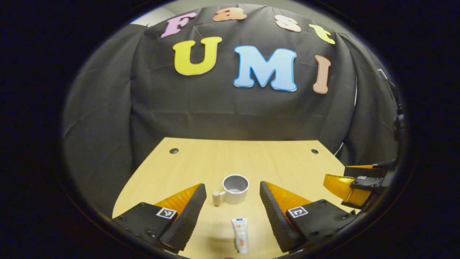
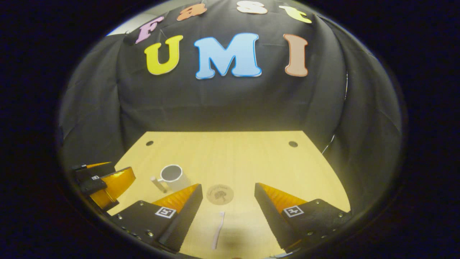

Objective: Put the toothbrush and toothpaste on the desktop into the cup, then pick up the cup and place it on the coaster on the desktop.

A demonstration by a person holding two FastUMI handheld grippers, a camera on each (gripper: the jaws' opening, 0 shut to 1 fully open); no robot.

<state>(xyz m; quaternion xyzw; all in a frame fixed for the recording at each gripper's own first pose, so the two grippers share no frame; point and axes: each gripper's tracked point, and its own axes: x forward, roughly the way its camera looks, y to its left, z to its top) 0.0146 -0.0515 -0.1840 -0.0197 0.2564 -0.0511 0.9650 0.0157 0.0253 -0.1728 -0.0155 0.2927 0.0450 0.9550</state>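
Left gripper (image 1: 233, 205) released above the tabletop (image 1: 280, 162); toothpaste (image 1: 240, 234) lies between its fingers, empty cup (image 1: 235, 188) beyond. Right gripper (image 2: 228, 207) released too; toothbrush (image 2: 218, 234) lies between its fingers, coaster (image 2: 220, 194) ahead, bare, cup to its left.

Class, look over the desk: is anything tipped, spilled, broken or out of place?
Nothing stands out. The grey cup stands upright, the white toothpaste tube and white toothbrush lie flat on the wooden desk, and the round coaster sits bare.

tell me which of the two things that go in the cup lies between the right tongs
The toothbrush: thin and pale, lying just short of the round coaster in the right gripper view. The toothpaste, a fatter tube, lies between the left tongs.
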